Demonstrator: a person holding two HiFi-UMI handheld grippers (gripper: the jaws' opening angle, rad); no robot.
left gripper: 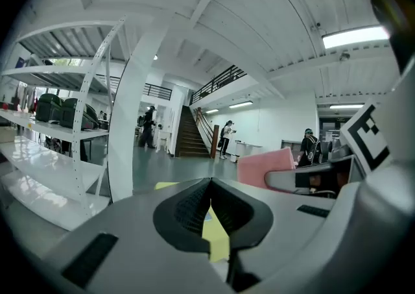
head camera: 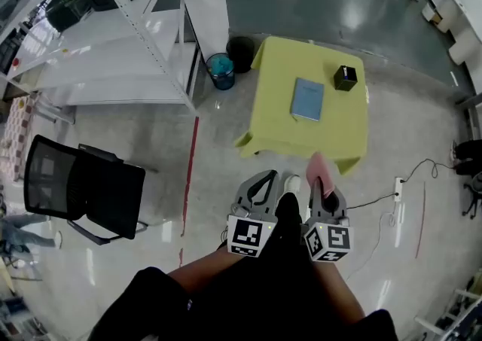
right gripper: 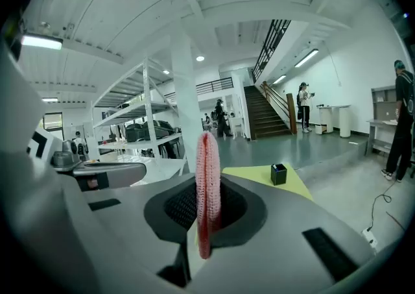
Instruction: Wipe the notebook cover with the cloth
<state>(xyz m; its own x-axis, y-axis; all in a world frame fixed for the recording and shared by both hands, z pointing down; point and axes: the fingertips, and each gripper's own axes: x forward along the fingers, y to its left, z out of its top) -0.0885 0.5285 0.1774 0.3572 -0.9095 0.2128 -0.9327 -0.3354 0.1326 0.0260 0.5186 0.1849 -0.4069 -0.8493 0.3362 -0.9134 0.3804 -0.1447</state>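
The yellow worktop [head camera: 339,125] stands on the floor, well away from both grippers. The left gripper [left gripper: 211,211] has its fingers pressed together on nothing. The right gripper [right gripper: 206,215] pinches the pink cloth [right gripper: 207,182]. The blue notebook [head camera: 307,98] lies flat on the worktop, near a black box [head camera: 345,77].

Left claw [head camera: 264,177]: pale grey moulded shell, black ribbed pads [left gripper: 187,207] lining the jaws
Right claw [head camera: 321,184]: same grey shell, same black lining
Marker cubes [head camera: 248,235]: white faces, black square patterns, one per claw
Clothing [head camera: 263,290]: black, sleeves ending above the forearms
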